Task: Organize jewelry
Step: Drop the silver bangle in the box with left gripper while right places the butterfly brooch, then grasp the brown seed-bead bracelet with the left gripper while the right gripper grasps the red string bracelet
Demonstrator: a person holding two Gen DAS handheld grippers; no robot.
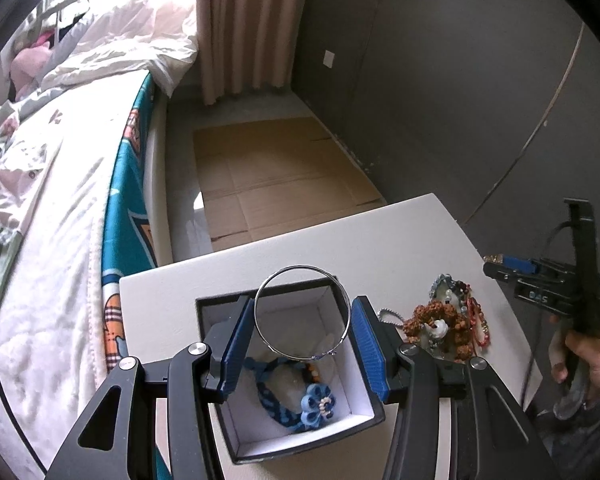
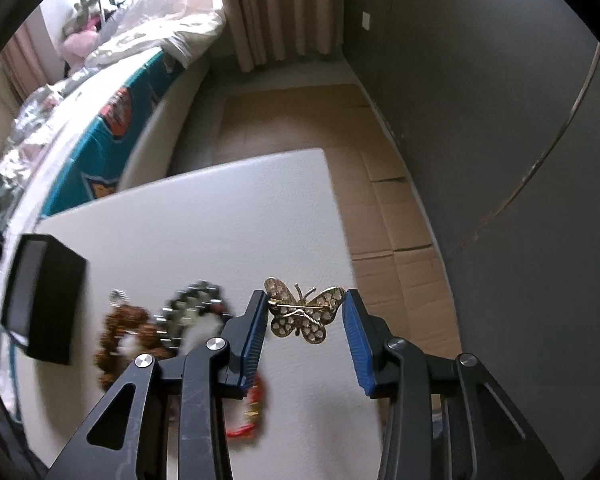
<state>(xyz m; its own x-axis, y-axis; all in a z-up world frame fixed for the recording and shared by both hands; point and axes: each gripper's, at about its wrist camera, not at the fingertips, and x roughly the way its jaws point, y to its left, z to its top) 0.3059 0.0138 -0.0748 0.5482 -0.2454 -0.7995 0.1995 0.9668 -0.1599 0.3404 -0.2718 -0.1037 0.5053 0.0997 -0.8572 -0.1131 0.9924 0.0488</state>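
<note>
Left tool (image 1: pixel 302 340) clamped across a silver bangle (image 1: pixel 302 312), held above the open black box (image 1: pixel 300 380) on the white bench (image 1: pixel 228 276); inside the box, a blue flower ornament (image 1: pixel 318 400) on a blue band. Right tool (image 2: pixel 305 320) closed on a gold butterfly brooch (image 2: pixel 303 310), pinched at the wingtips and apparently clear of the bench. Remaining jewelry pile (image 1: pixel 448 320) just beside the box: brown beads, red beads, a grey-stoned piece.

Risks, as judged: bangle gripped at two points of a thin round rim, so liable to swivel or spring out if the pads shift; release off centre likely to strike the box rim and roll away. Brooch held only by thin wing edges, liable to rotate or drop; tangling with the pile possible on a low pass.

Left wrist view only: box interior, the bangle, a hand (image 1: pixel 588 360) on the right tool's handle. Right wrist view only: the brooch and the grip on it, the red bead strand (image 2: pixel 248 412) near the bench's front; box seen only from outside, contents hidden.
</note>
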